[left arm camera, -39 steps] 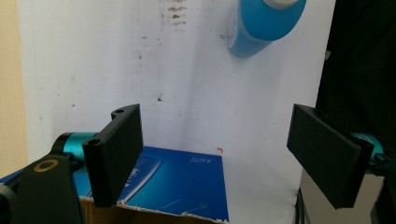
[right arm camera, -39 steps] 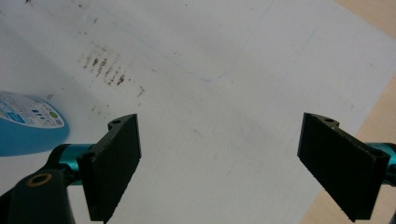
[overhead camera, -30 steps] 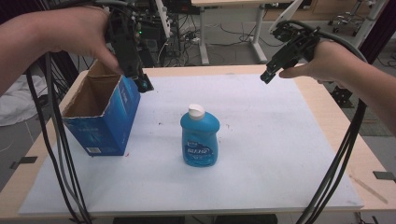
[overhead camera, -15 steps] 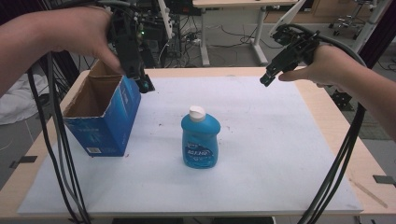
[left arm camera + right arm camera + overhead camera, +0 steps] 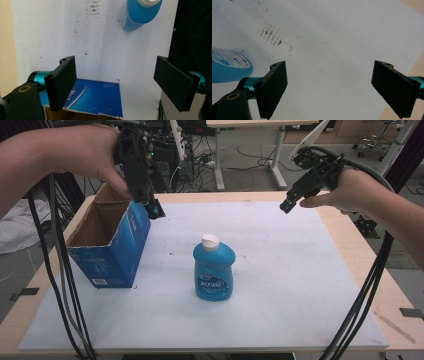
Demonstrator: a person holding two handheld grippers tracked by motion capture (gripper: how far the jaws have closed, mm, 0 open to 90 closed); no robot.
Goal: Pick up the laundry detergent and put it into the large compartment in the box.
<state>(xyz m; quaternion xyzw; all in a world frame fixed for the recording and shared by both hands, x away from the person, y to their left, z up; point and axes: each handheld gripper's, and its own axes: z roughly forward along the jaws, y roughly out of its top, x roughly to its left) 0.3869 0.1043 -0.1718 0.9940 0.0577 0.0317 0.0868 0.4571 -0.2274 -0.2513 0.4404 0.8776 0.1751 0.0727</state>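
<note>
A wooden worktop (image 5: 350,245) is covered by a white sheet (image 5: 280,270), seen from above the person's side. At the far left stands an open blue cardboard box (image 5: 112,245), its top open and its brown inside showing. It rests on the sheet near the left edge. Just above the box's far right corner, the person's left hand (image 5: 90,155) holds the left tongs (image 5: 156,211), which point downward. They hang over the box's rim; whether they touch it cannot be told. In the left gripper view, these tongs (image 5: 115,80) are released, the two black jaws standing wide apart with nothing between them, and the blue box (image 5: 97,100) lies below them.

Near the middle of the sheet stands a blue bottle (image 5: 213,270) with a white cap, upright, its label facing the person. It is well apart from the box and from both pairs of tongs. The left gripper view shows the same bottle (image 5: 140,12) farther off, at the top.

At the right, the person's right hand (image 5: 350,190) holds the right tongs (image 5: 286,206) in the air above the far right part of the sheet, tilted down toward the middle. In the right gripper view, these tongs (image 5: 329,92) are also released, jaws wide apart and empty, over bare stained sheet, with the bottle (image 5: 229,67) at the left edge.
</note>
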